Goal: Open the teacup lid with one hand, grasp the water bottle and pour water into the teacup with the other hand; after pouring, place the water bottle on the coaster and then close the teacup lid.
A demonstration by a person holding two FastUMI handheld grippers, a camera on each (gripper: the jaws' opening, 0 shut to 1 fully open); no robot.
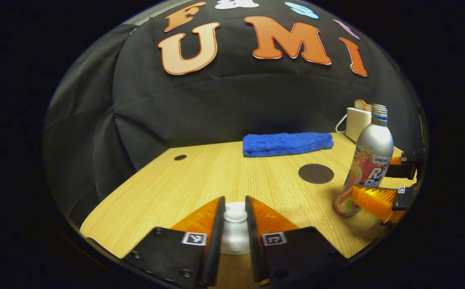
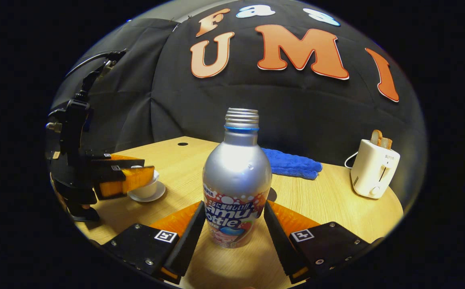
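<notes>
Both fingers hide the teacup lid (image 1: 235,224) sides — knob visible.

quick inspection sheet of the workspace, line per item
surface: wooden table, small hole near the far corner
job's things: water bottle upright, uncapped; teacup lid; teacup on a saucer; coaster bare
clutter: blue towel, toaster holding toast
grippers: left gripper closed on the lid knob; right gripper fingers flank the bottle, contact unclear
cables: white cord behind the toaster
surroundings: black cloth wall
</notes>
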